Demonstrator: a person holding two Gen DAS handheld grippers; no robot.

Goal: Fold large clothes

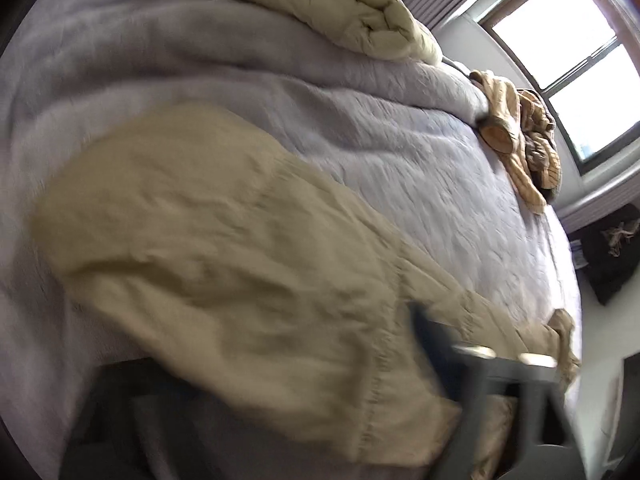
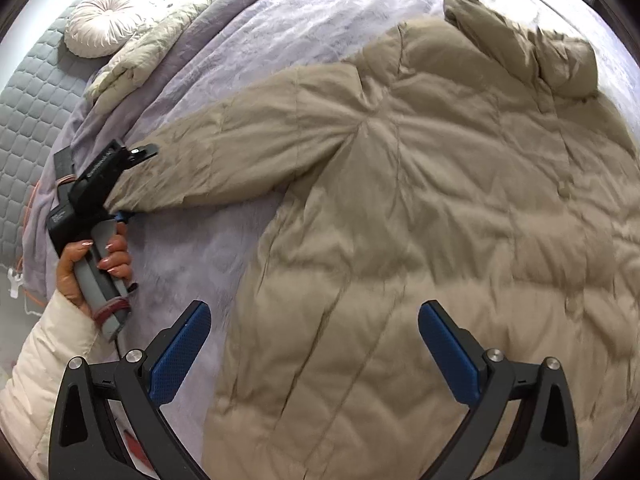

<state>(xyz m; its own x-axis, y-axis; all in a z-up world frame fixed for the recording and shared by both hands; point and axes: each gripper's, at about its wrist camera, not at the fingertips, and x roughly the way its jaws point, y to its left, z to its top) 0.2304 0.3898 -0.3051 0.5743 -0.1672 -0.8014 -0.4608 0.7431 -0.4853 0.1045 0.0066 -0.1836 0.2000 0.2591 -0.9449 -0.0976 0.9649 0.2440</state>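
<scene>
A large beige puffer coat (image 2: 420,208) lies spread on the lilac bedspread (image 2: 280,20), hood toward the far side. One sleeve (image 2: 224,156) stretches out to the left. My left gripper (image 2: 116,196) is shut on that sleeve's cuff, held by a hand. In the blurred left wrist view the sleeve (image 1: 224,264) fills the frame and runs into the jaws at the bottom. My right gripper (image 2: 314,336) is open and empty, hovering over the coat's lower body.
A folded cream puffer garment (image 1: 340,8) lies near the pillows, and it also shows in the right wrist view (image 2: 148,52). A round pale cushion (image 2: 100,24) sits by the grey headboard (image 2: 28,112). A tan crumpled garment (image 1: 524,136) lies at the bed edge by the window (image 1: 568,60).
</scene>
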